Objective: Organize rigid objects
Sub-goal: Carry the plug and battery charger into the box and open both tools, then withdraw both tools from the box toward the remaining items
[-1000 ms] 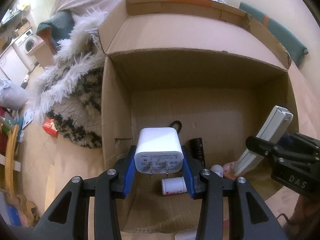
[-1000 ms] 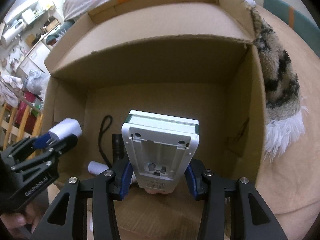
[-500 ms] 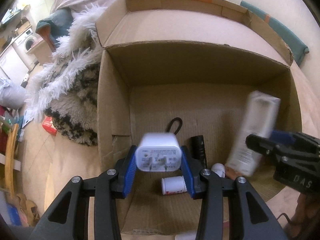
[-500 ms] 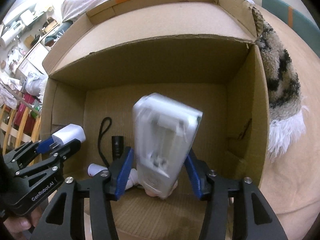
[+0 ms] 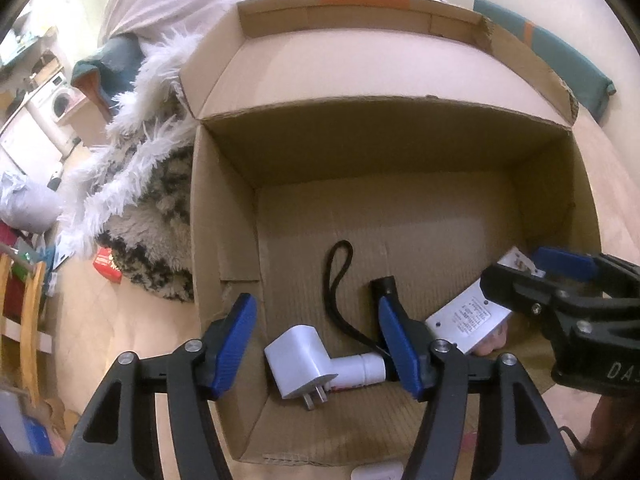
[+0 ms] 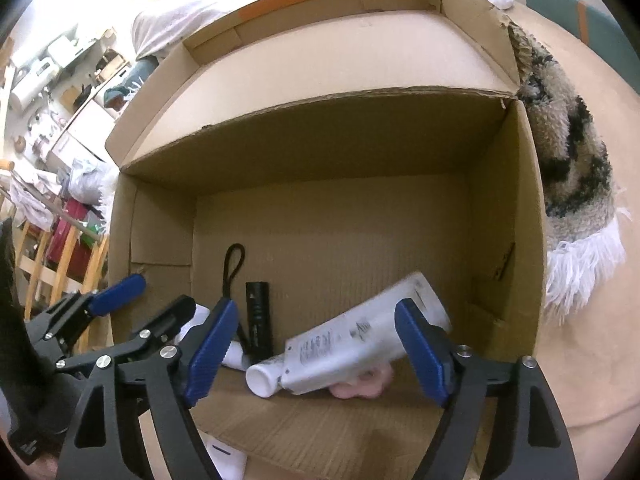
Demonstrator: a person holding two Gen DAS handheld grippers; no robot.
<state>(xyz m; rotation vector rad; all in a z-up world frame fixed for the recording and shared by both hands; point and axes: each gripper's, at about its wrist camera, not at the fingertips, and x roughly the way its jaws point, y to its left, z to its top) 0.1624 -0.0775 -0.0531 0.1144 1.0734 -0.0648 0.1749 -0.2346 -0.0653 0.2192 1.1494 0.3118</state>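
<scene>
An open cardboard box (image 5: 400, 140) (image 6: 320, 148) fills both views. My left gripper (image 5: 316, 312) (image 6: 152, 300) hangs over its near left corner, jaws opening, pads touching nothing. Below them a white plug charger (image 5: 298, 360) lies on the box floor against a small white bottle (image 5: 358, 370) (image 6: 262, 380). My right gripper (image 6: 318, 316) (image 5: 528, 270) is also opening. A flat white device (image 6: 360, 336) (image 5: 468, 316) lies blurred and tilted beneath it, free of the pads, on a pink item (image 6: 360, 386). A black flashlight (image 6: 258, 312) (image 5: 386, 286) with a strap lies between them.
A shaggy white and black rug (image 5: 132, 184) (image 6: 568, 152) lies against the box's sides. A small red box (image 5: 107, 266) and a wooden frame (image 5: 32, 320) are on the floor to the left. A white item (image 6: 224, 456) lies before the box's near wall.
Both grippers went from shut to open. The charger dropped from the left jaws to the box floor. The white device tipped out of the right jaws and fell flat inside the box.
</scene>
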